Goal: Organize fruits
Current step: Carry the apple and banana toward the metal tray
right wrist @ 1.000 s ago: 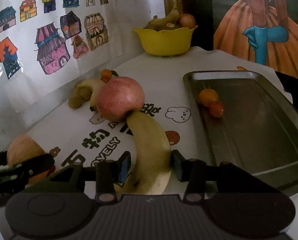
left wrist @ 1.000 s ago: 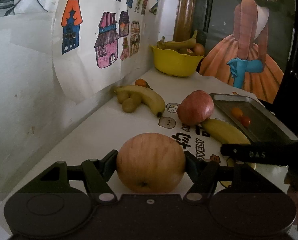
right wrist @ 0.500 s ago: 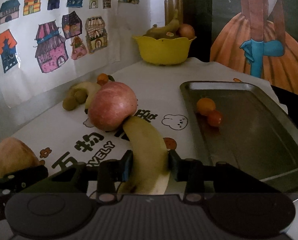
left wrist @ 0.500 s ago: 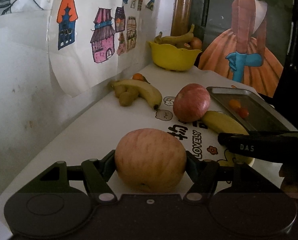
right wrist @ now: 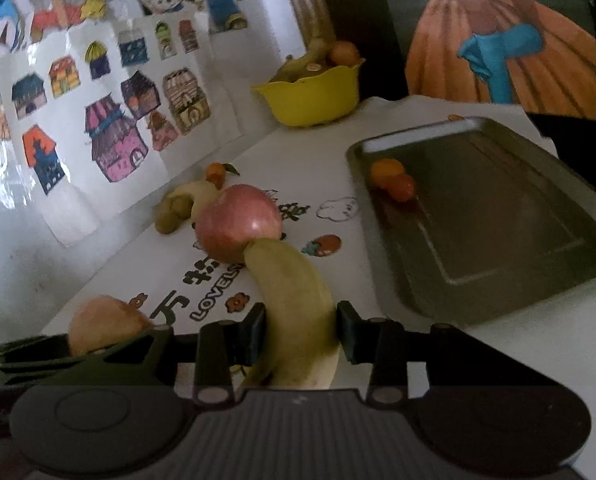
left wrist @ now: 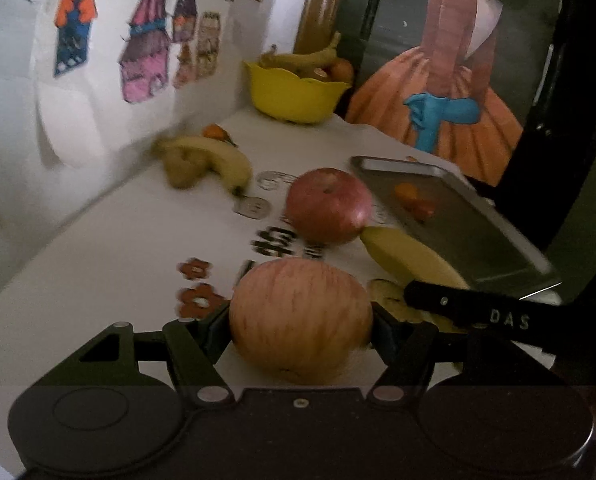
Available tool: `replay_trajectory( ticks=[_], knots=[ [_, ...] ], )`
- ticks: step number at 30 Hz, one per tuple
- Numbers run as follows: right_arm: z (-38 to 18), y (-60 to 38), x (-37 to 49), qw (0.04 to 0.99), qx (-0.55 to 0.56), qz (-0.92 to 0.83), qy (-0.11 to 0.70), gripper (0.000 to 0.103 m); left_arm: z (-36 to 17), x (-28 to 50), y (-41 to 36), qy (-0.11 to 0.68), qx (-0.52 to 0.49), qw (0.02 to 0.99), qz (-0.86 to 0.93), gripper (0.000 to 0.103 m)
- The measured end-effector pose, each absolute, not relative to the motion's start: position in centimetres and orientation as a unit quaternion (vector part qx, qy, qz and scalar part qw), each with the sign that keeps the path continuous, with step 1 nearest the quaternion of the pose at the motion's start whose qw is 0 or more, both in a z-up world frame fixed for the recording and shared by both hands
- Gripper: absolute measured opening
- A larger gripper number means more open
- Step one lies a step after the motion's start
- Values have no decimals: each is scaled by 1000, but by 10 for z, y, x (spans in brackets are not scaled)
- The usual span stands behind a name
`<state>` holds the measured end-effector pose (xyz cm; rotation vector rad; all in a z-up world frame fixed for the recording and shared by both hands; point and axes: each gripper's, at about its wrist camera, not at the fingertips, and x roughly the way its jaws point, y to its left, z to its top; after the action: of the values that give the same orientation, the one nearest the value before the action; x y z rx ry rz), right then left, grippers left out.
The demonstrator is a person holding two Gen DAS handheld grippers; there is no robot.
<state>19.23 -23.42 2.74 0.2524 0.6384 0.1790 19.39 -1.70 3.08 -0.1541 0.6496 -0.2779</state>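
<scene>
While both tongs grip fruit at the lower edge of their frames, the scene reads as follows.
Left tongs (left wrist: pixel 301 326): pinching the pale apple (left wrist: pixel 301 320), pads pressed on its two sides, low centre of the left wrist view.
Right tongs (right wrist: pixel 301 332): closed on the near banana (right wrist: pixel 293 300), pads against both its flanks; the jaws have just been closing, with that banana between them.
Near banana: low centre of the right wrist view, its far tip touching the red apple (right wrist: pixel 237 228).
Red apple: middle of the frame, on the printed cloth (right wrist: pixel 322 152) that covers the desk.
Far banana (left wrist: pixel 213 158): centre left of the left wrist view, just beside two small brownish fruits (left wrist: pixel 179 166) and a small orange (left wrist: pixel 214 132) near the wall.
Metal tray (right wrist: pixel 498 240): right half of the right wrist view, flat on the desk, with two small orange-red fruits (right wrist: pixel 394 178) touching each other in its far left corner.
Yellow bowl (right wrist: pixel 314 98): upper centre, at the back of the desk, with bananas and a round fruit in it.
Wall drawings (right wrist: pixel 109 136): coloured houses on paper sheets, upper left.
Painting (left wrist: pixel 450 92): a figure in an orange skirt, upper right.
</scene>
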Motion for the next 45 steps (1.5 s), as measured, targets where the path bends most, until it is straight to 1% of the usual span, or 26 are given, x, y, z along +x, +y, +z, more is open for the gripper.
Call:
replay_trajectory(
  ticks=[4,12,20,26,34,45],
  knots=[
    [28,-253,184,930,167,93,313,42,29,197,-27,323,-92,930,-149,71],
    [35,-273,168,928,203,104,296,42,34,204,-41,323,-97,928,-160,71],
    [48,-294,163,932,225,92,269,42,45,211,-55,310,-105,930,-168,71],
    [56,-316,171,939,219,74,253,42,60,224,-76,291,-97,933,-187,71],
    [66,-358,200,950,194,31,243,42,67,257,-115,281,-83,930,-221,71],
    [68,-394,278,954,154,22,254,42,46,296,-166,300,-60,918,-250,71]
  ],
)
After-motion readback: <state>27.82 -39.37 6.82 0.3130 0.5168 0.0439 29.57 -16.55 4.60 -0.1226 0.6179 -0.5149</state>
